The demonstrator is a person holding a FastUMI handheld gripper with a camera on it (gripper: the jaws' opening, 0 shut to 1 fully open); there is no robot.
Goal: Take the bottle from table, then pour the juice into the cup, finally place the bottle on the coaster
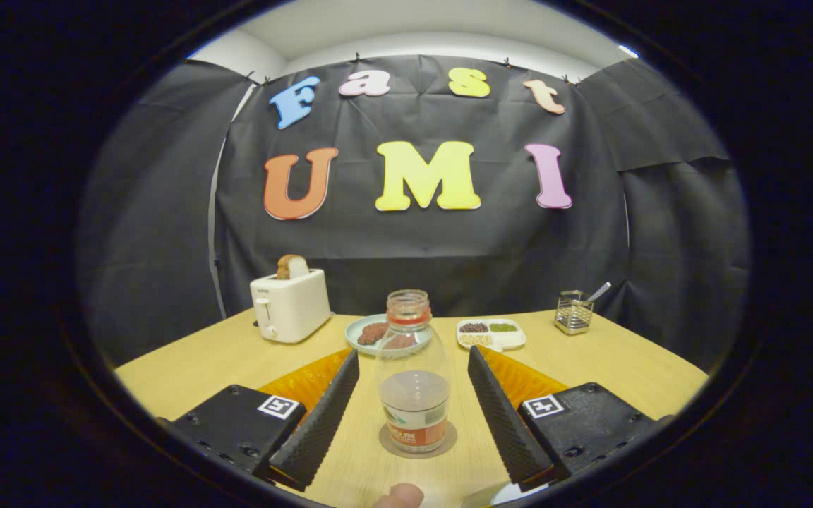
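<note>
bottle [413,374] on coaster [449,447], between tongs [413,367]

Even overhead light, sharp centre, fisheye bending at edges, dark backdrop, soft shadows

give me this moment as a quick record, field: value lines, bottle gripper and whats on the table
bottle: clear, uncapped, upright on the coaster, a little juice in the bottom
gripper: open, fingers either side of the bottle, apart from it
finger pads: black, ribbed
toaster: white, far left, bread slice sticking out
plate: behind the bottle, dark food on it
divided tray: white, right of the plate, grains in compartments
wire holder: far right, utensil inside
table: light wood
task stage: bottle looks placed
</note>
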